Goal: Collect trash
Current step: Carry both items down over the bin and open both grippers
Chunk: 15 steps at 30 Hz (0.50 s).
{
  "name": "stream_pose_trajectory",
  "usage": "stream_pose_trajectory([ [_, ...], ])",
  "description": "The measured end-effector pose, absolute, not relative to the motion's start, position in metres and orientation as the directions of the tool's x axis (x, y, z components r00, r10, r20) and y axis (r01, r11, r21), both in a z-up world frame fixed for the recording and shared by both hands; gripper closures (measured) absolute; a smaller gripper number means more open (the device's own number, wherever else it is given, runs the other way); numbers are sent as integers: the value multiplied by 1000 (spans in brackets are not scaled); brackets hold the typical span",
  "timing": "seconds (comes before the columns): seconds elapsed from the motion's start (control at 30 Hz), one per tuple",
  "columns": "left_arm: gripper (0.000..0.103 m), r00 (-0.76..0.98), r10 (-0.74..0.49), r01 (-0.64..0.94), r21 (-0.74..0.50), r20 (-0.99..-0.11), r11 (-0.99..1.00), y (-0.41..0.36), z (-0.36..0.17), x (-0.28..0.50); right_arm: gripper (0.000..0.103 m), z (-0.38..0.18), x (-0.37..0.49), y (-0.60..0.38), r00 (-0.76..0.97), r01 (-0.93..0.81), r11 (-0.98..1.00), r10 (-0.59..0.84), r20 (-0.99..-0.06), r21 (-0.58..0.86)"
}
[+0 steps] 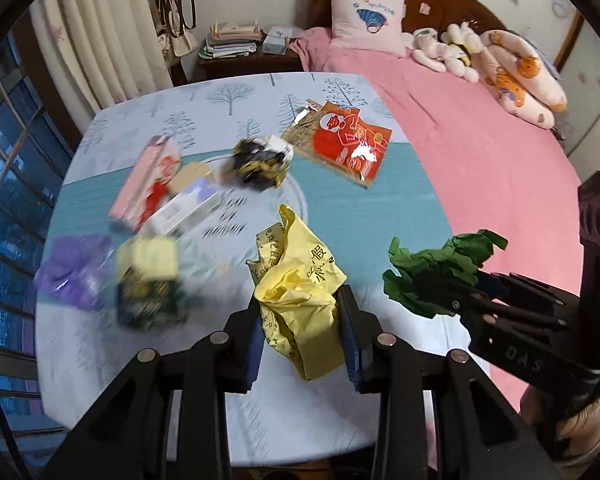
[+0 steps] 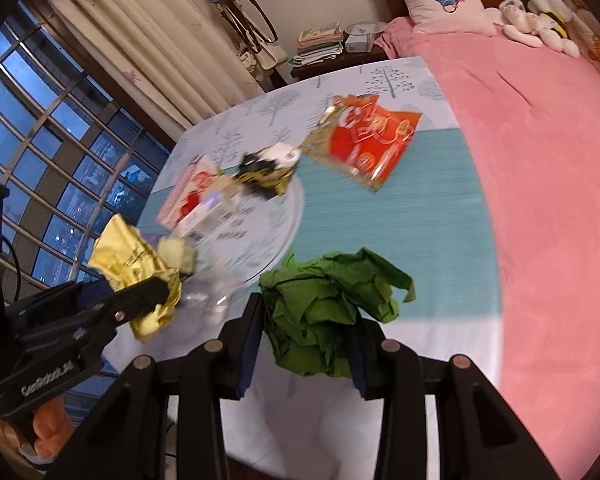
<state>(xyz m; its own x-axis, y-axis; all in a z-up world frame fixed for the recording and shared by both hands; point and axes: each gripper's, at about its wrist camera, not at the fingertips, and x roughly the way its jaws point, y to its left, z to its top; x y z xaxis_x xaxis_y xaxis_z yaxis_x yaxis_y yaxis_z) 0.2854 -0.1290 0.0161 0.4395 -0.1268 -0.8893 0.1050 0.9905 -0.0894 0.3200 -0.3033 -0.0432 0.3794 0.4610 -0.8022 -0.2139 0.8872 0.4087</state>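
Observation:
My left gripper [image 1: 300, 336] is shut on a crumpled yellow paper [image 1: 296, 280], held above the table; it also shows in the right wrist view [image 2: 132, 268]. My right gripper [image 2: 306, 344] is shut on a crumpled green paper [image 2: 332, 308], seen at the right of the left wrist view [image 1: 432, 272]. On the table lie a red snack bag [image 1: 352, 144], a black-and-yellow wrapper [image 1: 256, 164], a pink carton [image 1: 148, 184], a white box [image 1: 188, 208], a purple wrapper [image 1: 74, 272] and a blurred yellow-and-dark packet [image 1: 148, 280].
The table [image 1: 380, 216] has a tree-print cloth in blue and white, with a glass turntable [image 1: 298, 200] in the middle. A pink bed [image 1: 480, 152] lies to the right, a window [image 1: 4, 160] to the left, a nightstand [image 1: 244, 56] with books behind.

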Motion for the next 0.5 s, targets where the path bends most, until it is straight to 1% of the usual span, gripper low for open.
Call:
stream_pose_trajectory([
  [0.27, 71, 475, -161, 169, -90, -865, 982, -65, 45, 186, 65, -21, 223, -249, 439, -171, 899, 436, -786, 403],
  [0.5, 71, 490, -177, 229, -70, -854, 971, -24, 51, 123, 65, -10, 149, -203, 466, -162, 912, 408, -785, 378],
])
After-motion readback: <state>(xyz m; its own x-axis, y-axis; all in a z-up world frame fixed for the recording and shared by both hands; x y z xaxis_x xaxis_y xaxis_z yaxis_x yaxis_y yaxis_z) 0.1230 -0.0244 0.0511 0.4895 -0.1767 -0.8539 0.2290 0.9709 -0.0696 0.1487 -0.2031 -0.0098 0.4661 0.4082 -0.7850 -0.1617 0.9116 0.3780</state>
